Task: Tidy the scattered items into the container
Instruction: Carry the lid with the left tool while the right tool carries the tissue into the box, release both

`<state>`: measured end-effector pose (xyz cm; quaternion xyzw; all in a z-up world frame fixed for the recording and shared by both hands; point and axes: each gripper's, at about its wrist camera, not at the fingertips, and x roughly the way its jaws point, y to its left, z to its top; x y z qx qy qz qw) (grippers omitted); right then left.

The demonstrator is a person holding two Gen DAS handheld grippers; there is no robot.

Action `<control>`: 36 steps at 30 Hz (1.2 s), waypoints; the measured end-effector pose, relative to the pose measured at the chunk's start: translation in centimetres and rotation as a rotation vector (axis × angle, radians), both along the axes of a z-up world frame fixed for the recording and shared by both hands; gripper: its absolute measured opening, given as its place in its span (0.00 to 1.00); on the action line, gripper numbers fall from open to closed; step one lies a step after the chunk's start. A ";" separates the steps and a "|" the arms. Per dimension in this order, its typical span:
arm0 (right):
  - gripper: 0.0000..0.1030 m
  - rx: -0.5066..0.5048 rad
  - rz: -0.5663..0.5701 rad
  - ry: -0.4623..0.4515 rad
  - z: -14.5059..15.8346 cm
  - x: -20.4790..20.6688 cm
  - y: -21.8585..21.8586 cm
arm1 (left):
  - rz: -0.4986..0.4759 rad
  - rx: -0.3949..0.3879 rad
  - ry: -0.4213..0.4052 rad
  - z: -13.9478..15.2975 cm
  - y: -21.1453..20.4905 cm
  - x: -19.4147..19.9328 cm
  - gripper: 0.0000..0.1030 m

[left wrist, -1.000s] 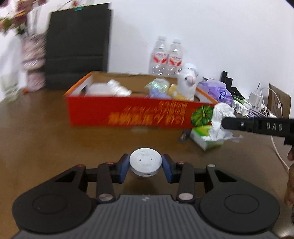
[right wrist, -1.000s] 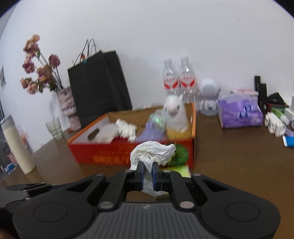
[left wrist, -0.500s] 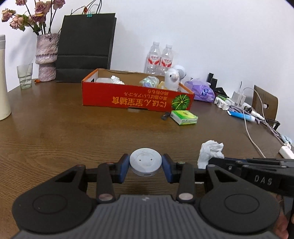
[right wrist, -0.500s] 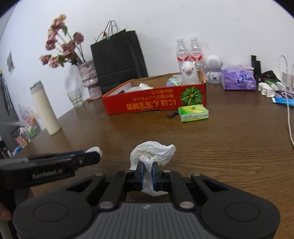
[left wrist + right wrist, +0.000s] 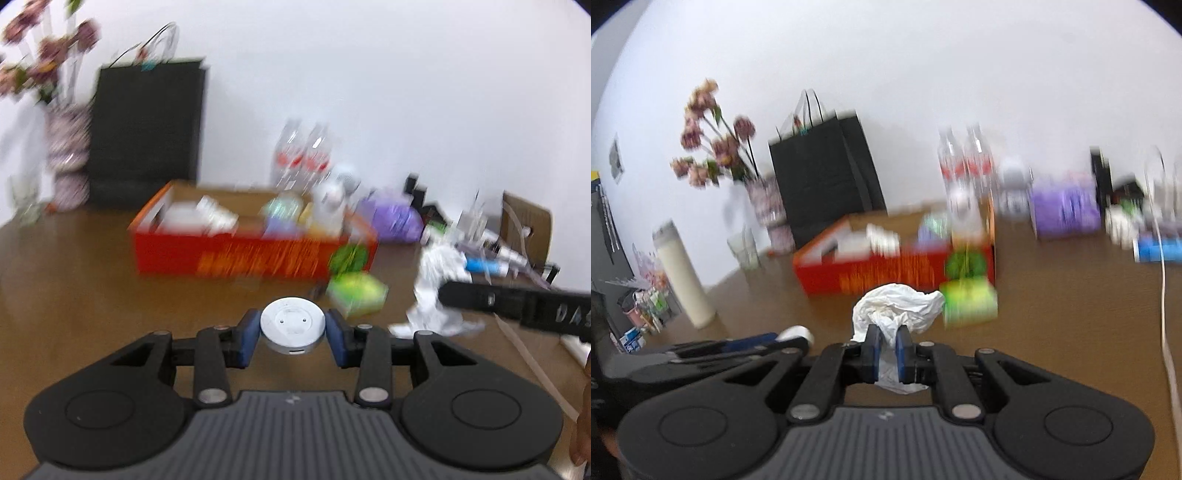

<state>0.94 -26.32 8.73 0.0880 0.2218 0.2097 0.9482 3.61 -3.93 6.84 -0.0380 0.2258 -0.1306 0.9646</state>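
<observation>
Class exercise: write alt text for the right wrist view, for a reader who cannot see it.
The right hand-held gripper pinches a crumpled white tissue above a brown table. Ahead, blurred, stands an open red cardboard box holding small items, with a green packet in front of its right corner. A black paper bag and a vase of flowers stand behind.

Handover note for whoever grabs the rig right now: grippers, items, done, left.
Left gripper: shut on a white round disc, held above the table.
Right gripper: shut on a crumpled white tissue, also off the table.
Container: red cardboard box ahead of both grippers, already holding a white plush toy and several small items, too blurred to name.
Still out: green packet on the table just in front of the box's right corner.
Left to do: drop disc and tissue into the box, then pick up the green packet.
</observation>
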 end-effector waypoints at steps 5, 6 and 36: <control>0.08 -0.020 0.019 -0.071 7.6 7.9 0.2 | -0.044 -0.029 -0.020 2.3 -3.0 7.8 0.39; 0.08 -0.029 0.017 -0.050 8.6 10.1 0.4 | -0.034 -0.008 -0.011 2.3 -3.8 9.3 0.39; 0.11 -0.298 0.196 0.397 1.0 36.4 11.3 | 0.159 -0.105 0.171 -1.2 6.5 26.0 0.80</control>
